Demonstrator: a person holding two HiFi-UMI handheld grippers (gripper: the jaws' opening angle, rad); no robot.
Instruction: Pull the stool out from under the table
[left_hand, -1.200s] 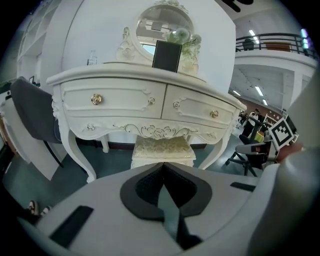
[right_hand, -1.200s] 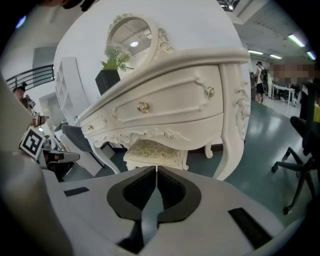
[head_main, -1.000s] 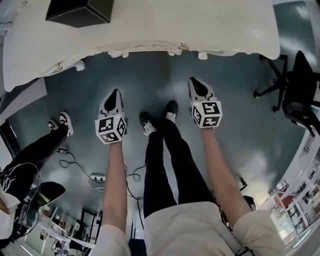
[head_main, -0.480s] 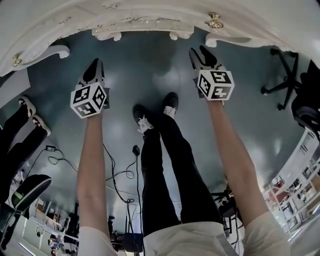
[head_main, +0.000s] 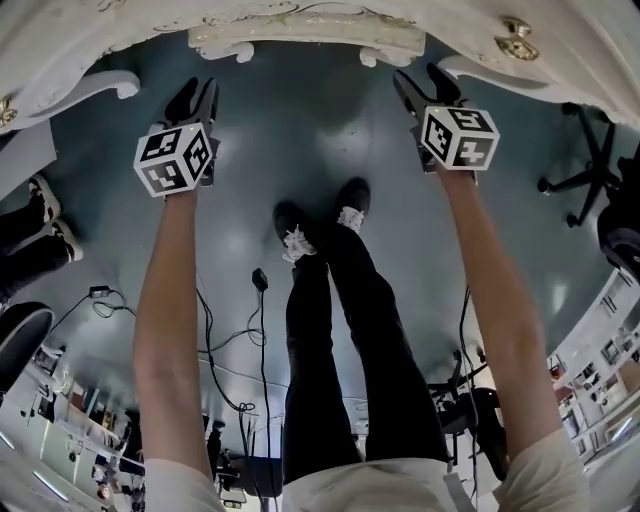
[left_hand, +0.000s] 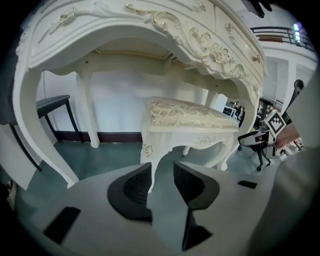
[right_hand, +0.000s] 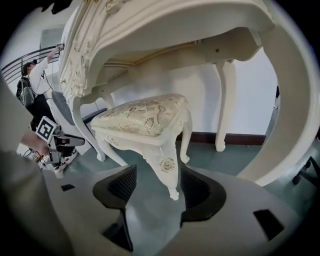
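**Glossy grey-green floor with the furniture that stands on it**

The floor (head_main: 300, 130) is smooth and reflects the light. A white carved table (left_hand: 150, 30) stands on it with its curved legs, the back legs close to the wall (left_hand: 115, 105). The stool (left_hand: 190, 117), white with a patterned seat, stands on its four legs on the floor under the table. Black cables (head_main: 230, 340) and a small black plug (head_main: 258, 278) lie loose on the floor. An office chair (head_main: 590, 170) stands towards the right side, and the person's shoes (head_main: 345, 205) rest in the middle.

One cream carved stool with a gold-patterned cushion (right_hand: 145, 117), one ornate white counter (left_hand: 150, 30) and two tools are counted: left tool (left_hand: 161, 174), right tool (right_hand: 157, 175).
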